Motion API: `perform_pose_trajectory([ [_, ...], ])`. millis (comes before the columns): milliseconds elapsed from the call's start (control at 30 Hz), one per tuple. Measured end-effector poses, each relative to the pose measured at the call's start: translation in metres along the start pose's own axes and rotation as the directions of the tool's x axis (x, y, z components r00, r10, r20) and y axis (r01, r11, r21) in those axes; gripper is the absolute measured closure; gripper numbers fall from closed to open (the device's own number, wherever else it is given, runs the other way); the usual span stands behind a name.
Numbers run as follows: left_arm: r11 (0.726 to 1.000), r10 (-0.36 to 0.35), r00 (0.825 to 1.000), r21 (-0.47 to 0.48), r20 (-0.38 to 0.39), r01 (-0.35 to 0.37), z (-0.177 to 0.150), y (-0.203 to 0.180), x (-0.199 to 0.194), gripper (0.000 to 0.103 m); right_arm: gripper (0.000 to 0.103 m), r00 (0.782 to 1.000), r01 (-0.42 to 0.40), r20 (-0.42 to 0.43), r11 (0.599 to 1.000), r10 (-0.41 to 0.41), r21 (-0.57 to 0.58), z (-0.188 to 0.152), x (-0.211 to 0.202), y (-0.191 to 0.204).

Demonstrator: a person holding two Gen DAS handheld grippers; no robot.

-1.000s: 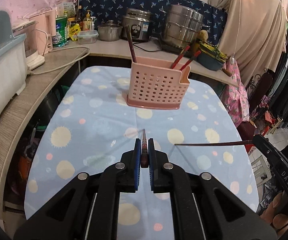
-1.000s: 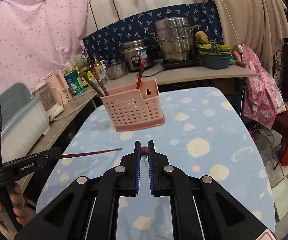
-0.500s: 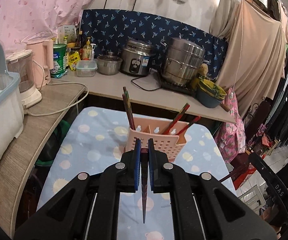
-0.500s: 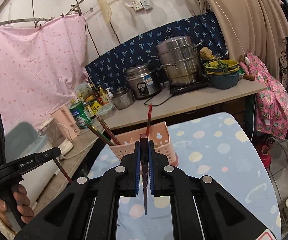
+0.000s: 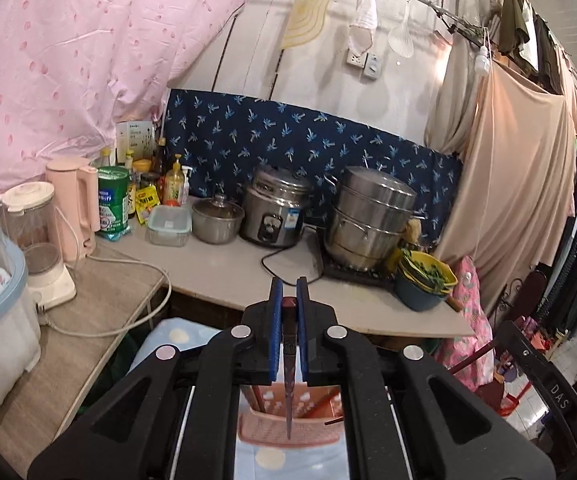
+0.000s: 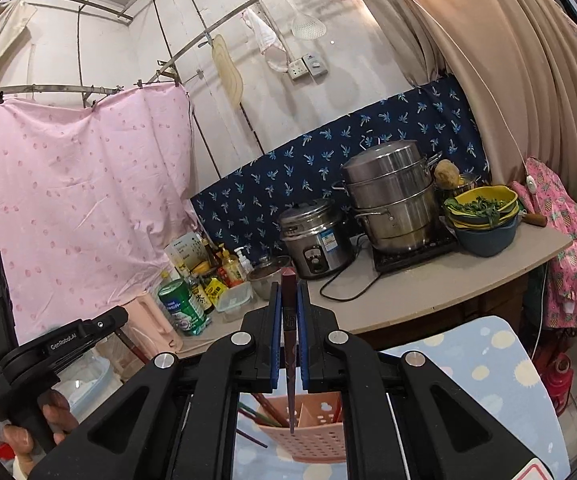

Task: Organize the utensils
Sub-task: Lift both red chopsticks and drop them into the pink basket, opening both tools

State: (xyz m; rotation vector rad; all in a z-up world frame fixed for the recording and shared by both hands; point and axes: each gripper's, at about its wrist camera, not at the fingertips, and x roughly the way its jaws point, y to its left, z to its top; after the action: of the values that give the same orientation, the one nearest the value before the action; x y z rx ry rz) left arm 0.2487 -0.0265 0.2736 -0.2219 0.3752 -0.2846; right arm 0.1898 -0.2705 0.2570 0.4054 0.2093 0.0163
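Observation:
My left gripper (image 5: pixel 287 300) is shut on a dark red chopstick (image 5: pixel 288 392) that hangs tip down over the pink perforated utensil basket (image 5: pixel 288 420). My right gripper (image 6: pixel 288 300) is shut on another dark red chopstick (image 6: pixel 289 380), tip down over the same pink basket (image 6: pixel 308 436). Several red chopsticks (image 6: pixel 262 410) stand in the basket. The left gripper's body (image 6: pixel 48 352) shows at the left of the right wrist view, and the right gripper's body (image 5: pixel 544 376) shows at the right of the left wrist view.
The basket stands on a table with a light blue spotted cloth (image 6: pixel 500 364). Behind is a counter (image 5: pixel 224 268) with a rice cooker (image 5: pixel 274 212), a steel steamer pot (image 5: pixel 368 216), bowls of greens (image 5: pixel 424 280), bottles, a pink kettle (image 5: pixel 74 204) and a blender (image 5: pixel 36 240).
Both grippers have risen and tilted up over the basket, turning their chopsticks from level to tip down. The basket now sits low between the jaws in both views.

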Motion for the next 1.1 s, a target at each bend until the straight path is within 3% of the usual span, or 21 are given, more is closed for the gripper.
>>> perform_pose_trajectory([
  [133, 0.999, 0.033, 0.999, 0.015, 0.004, -0.033, 0.003, -0.002, 0.023, 0.096, 0.096, 0.999, 0.018, -0.032, 1.000, -0.018, 0.000, -0.002, 0.031, -0.005],
  [367, 0.999, 0.032, 0.998, 0.002, -0.058, -0.032, -0.015, 0.009, 0.059, 0.096, 0.096, 0.992, 0.046, -0.121, 0.999, -0.046, -0.003, -0.030, 0.066, -0.021],
  [833, 0.999, 0.034, 0.989, 0.011, -0.145, -0.032, -0.052, 0.013, 0.086, 0.095, 0.090, 0.975, 0.070, -0.211, 0.998, -0.069, -0.004, -0.063, 0.091, -0.030],
  [900, 0.999, 0.044, 0.989, 0.019, -0.140, -0.042, -0.055, 0.012, 0.083, 0.086, 0.082, 0.974, 0.073, -0.215, 0.997, -0.072, 0.000, -0.065, 0.089, -0.030],
  [967, 0.998, 0.056, 0.989, 0.021, -0.134, -0.054, -0.057, 0.011, 0.078, 0.059, 0.067, 0.974, 0.077, -0.213, 0.997, -0.073, 0.006, -0.066, 0.085, -0.031],
  [1100, 0.997, 0.068, 0.989, 0.042, -0.129, -0.064, -0.062, 0.008, 0.068, 0.050, 0.062, 0.976, 0.082, -0.203, 0.997, -0.081, -0.005, -0.067, 0.071, -0.028],
])
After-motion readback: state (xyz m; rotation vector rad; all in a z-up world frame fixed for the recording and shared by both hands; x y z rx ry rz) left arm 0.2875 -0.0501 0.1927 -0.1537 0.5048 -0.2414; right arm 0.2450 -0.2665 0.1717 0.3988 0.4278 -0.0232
